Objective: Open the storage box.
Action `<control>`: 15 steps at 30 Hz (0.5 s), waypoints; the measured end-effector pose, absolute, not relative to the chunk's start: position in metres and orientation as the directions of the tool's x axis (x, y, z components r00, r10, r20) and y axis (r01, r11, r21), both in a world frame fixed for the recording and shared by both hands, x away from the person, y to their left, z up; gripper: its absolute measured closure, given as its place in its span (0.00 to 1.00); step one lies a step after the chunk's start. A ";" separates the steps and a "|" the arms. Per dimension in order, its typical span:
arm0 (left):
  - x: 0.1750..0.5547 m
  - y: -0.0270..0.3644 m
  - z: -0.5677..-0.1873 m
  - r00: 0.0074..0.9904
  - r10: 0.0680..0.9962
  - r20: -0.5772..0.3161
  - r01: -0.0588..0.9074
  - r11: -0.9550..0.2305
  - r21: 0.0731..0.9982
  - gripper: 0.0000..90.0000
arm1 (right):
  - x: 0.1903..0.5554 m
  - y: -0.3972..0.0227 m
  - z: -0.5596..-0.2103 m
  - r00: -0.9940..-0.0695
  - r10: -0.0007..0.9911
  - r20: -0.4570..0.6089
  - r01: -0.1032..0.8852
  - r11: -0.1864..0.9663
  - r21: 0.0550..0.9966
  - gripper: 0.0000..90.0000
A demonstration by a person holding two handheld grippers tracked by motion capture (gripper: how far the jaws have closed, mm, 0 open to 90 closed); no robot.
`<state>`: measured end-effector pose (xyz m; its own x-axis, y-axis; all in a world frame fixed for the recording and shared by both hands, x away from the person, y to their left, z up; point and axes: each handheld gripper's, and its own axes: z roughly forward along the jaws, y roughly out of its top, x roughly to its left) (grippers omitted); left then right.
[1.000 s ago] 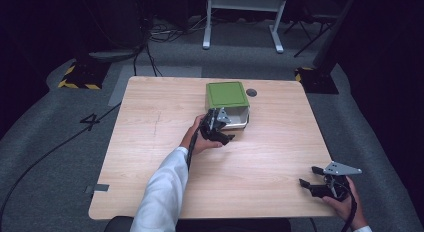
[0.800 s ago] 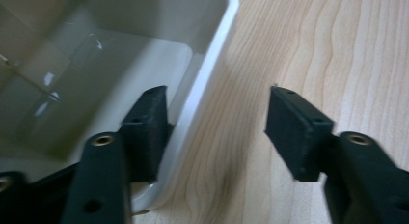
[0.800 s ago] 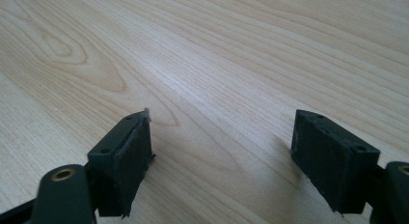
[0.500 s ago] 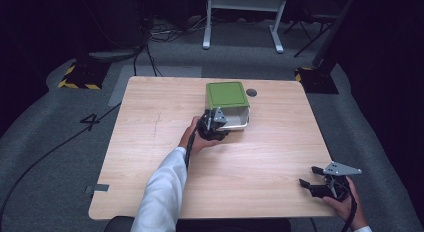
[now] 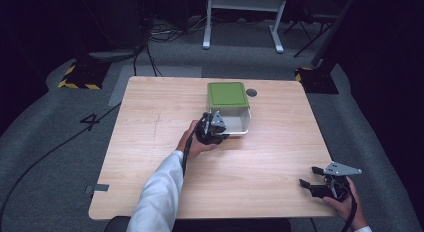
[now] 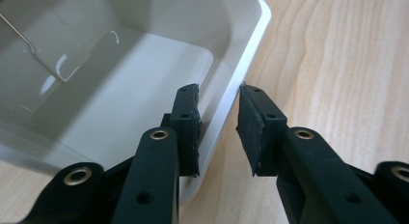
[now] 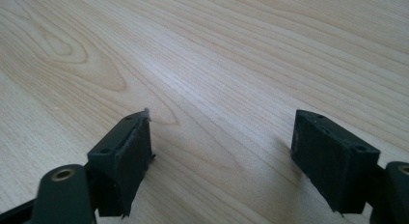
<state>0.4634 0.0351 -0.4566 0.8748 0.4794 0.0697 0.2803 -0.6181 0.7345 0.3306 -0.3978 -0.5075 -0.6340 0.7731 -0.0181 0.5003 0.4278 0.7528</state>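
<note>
Now left gripper (image 6: pixel 219 122) jaws straddle white tub (image 6: pixel 120 69) rim, unclosed; right gripper (image 7: pixel 222 151) jaws spread.

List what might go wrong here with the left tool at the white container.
The left tool straddles one wall of the white container near a corner, jaws not closed; a one-sided grip may tilt or slip. The green lid sits just behind, so a push could knock it. The right tool is far away, giving no support.

White tub (image 5: pixel 239 121), green lid (image 5: pixel 228 94)
</note>
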 end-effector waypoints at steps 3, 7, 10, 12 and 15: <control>0.457 0.035 -0.456 0.879 0.472 0.071 0.277 -0.624 0.731 0.77 | 0.331 -0.398 -0.507 -0.634 0.773 -0.017 0.501 0.427 0.753 0.25; 0.447 0.033 -0.458 0.890 0.450 0.069 0.267 -0.638 0.722 0.75 | 0.330 -0.398 -0.507 -0.634 0.773 -0.019 0.500 0.428 0.753 0.25; 0.439 0.030 -0.459 0.900 0.431 0.068 0.258 -0.652 0.713 0.75 | 0.330 -0.398 -0.507 -0.633 0.774 -0.019 0.500 0.428 0.753 0.25; 0.436 0.029 -0.459 0.903 0.424 0.066 0.256 -0.656 0.710 0.75 | 0.330 -0.398 -0.507 -0.633 0.774 -0.021 0.499 0.428 0.753 0.25; 0.432 0.027 -0.459 0.903 0.422 0.079 0.249 -0.664 0.705 0.74 | 0.330 -0.398 -0.507 -0.633 0.774 -0.016 0.502 0.426 0.753 0.25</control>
